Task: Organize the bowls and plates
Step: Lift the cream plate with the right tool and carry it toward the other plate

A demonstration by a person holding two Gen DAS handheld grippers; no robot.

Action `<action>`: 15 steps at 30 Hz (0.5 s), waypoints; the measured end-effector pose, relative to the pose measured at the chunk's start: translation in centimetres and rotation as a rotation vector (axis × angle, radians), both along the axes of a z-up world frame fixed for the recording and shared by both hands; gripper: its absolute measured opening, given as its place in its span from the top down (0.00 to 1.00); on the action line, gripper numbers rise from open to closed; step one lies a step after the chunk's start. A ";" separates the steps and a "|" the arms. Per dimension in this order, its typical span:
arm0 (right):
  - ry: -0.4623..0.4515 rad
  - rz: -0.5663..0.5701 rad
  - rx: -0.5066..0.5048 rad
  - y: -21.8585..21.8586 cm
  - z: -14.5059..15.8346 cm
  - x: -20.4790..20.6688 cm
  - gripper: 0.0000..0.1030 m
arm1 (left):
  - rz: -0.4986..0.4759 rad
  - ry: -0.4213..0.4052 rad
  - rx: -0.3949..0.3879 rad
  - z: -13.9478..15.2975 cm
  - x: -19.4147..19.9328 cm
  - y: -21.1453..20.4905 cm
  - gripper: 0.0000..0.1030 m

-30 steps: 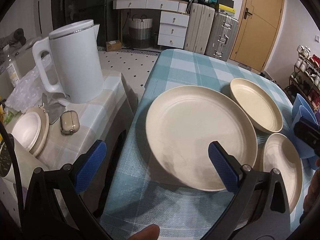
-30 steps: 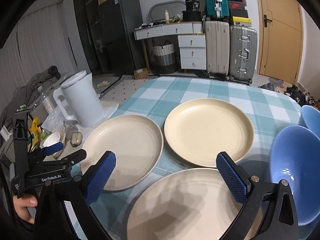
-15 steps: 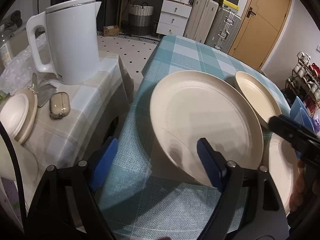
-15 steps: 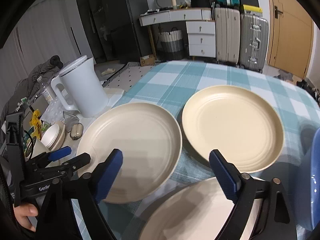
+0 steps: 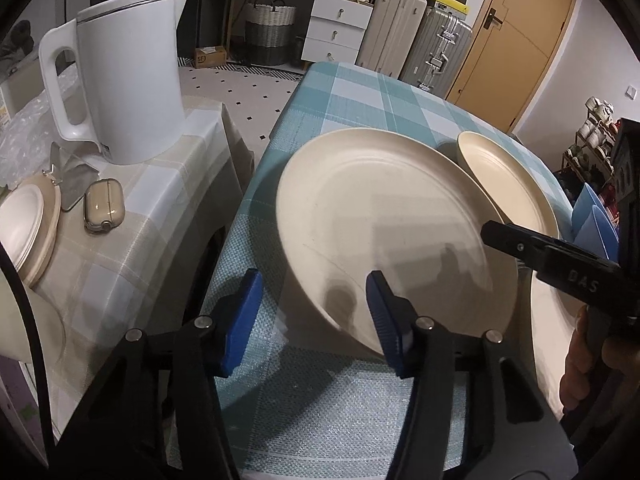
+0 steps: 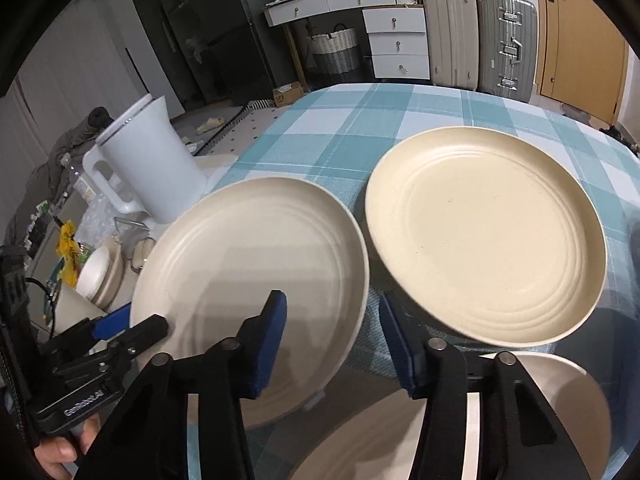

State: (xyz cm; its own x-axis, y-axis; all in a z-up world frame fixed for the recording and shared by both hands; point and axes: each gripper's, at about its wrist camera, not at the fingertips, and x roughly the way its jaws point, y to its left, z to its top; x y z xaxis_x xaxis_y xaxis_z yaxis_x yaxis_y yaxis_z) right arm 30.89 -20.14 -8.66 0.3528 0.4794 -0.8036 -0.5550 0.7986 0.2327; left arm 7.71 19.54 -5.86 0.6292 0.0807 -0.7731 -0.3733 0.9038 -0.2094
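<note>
Three cream plates lie on the teal checked table [image 6: 340,128]. The left plate [image 5: 380,216] [image 6: 256,256] has its near-left rim between the closing jaws of my left gripper [image 5: 312,320]. One blue pad is outside the rim and the other over the plate's inside, with neither pressing. My right gripper [image 6: 332,344] is also closing, astride the same plate's right rim, and its right pad is close to the yellower plate [image 6: 484,232]. The third plate [image 6: 520,420] lies nearest, under the right gripper. Blue bowls [image 5: 592,224] show at the right edge.
A white kettle [image 5: 128,80] stands on a side table [image 5: 160,184] left of the dining table, with an earbud case [image 5: 104,212] and a small stack of dishes [image 5: 24,228]. Suitcases [image 6: 476,32], drawers [image 6: 396,40] and a door [image 5: 516,40] stand at the back.
Both grippers' jaws have narrowed from wide open. The right gripper came down and forward over the gap between the two far plates. The left gripper closed around the left plate's rim.
</note>
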 end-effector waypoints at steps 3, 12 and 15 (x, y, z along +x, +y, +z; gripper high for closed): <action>0.009 -0.007 -0.022 0.2 -0.2 0.1 0.68 | -0.011 0.002 -0.002 0.0 0.1 -0.2 0.62; -0.009 -0.020 -0.060 0.1 -0.1 0.0 0.83 | -0.021 -0.007 0.008 0.2 0.0 -0.5 0.75; -0.010 -0.026 -0.053 -0.1 0.0 -0.1 0.83 | -0.026 -0.017 0.018 0.5 -0.2 -0.7 0.75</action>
